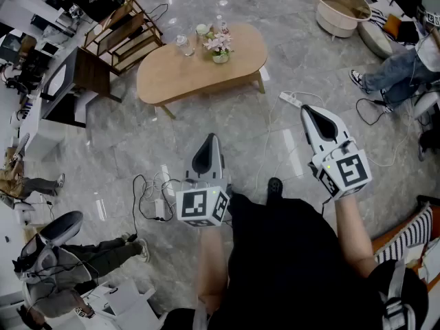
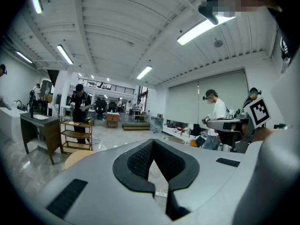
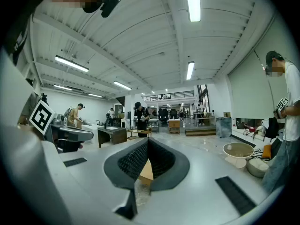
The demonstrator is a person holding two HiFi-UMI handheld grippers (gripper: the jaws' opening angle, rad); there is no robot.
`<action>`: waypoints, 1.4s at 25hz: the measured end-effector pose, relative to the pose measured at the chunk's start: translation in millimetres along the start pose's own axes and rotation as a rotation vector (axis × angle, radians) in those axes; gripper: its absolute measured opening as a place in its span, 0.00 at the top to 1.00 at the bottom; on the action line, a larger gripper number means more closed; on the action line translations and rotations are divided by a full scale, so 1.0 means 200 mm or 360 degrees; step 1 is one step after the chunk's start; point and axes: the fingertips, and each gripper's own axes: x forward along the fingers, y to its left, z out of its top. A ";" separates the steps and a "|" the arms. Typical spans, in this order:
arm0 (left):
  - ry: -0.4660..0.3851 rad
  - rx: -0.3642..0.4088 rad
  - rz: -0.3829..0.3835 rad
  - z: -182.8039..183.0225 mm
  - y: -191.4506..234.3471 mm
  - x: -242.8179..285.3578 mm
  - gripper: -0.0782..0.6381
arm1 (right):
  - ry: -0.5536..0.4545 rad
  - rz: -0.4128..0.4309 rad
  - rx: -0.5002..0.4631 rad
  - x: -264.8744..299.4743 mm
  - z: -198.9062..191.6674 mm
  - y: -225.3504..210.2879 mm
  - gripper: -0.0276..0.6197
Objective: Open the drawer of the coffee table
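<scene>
The oval wooden coffee table [image 1: 182, 74] stands at the top centre of the head view. Its long axis runs crosswise, the left end by a wooden shelf rack [image 1: 124, 36] and the right end tilted slightly farther away. A glass [image 1: 183, 45] and a flower pot [image 1: 220, 47] sit on its far edge, and no drawer front shows from above. Well short of it, the left gripper [image 1: 210, 139] and right gripper [image 1: 308, 110] point toward the table, each with jaws closed on nothing. The floor [image 1: 124, 150] is grey polished marble with cables [image 1: 155, 194] and a power strip [image 1: 290, 100]. A round pale table [image 1: 342, 5] and a seated person [image 1: 399, 71] are at the right.
</scene>
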 end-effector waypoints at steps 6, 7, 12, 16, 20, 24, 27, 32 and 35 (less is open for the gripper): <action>0.0000 -0.0010 0.0018 0.00 -0.01 -0.06 0.87 | -0.0003 0.0017 -0.0012 -0.05 0.02 0.04 0.94; -0.0002 -0.0010 0.0020 0.01 -0.01 -0.07 0.87 | -0.0002 0.0020 -0.0012 -0.06 0.02 0.04 0.94; 0.0007 -0.0016 0.0039 -0.02 -0.01 -0.07 0.87 | -0.0014 0.0015 0.0026 -0.07 0.01 0.02 0.94; 0.0027 -0.0015 0.0048 -0.04 -0.02 -0.07 0.87 | -0.0050 -0.0022 0.0075 -0.08 0.00 -0.03 0.94; 0.0049 -0.0017 0.0070 -0.06 -0.02 -0.07 0.87 | -0.0023 -0.0071 0.0088 -0.09 -0.06 -0.08 0.94; 0.0092 -0.0037 0.0073 -0.12 -0.02 -0.06 0.87 | 0.0019 -0.0138 0.0150 -0.08 -0.13 -0.14 0.94; 0.0115 -0.0049 0.0070 -0.15 0.02 -0.02 0.87 | 0.0031 -0.0159 0.0174 -0.03 -0.15 -0.17 0.94; 0.0140 -0.0063 0.0055 -0.17 0.13 0.10 0.87 | 0.0072 -0.0179 0.0208 0.11 -0.20 -0.20 0.94; 0.0140 -0.0064 0.0048 -0.17 0.24 0.22 0.87 | 0.0083 -0.0196 0.0222 0.26 -0.22 -0.23 0.94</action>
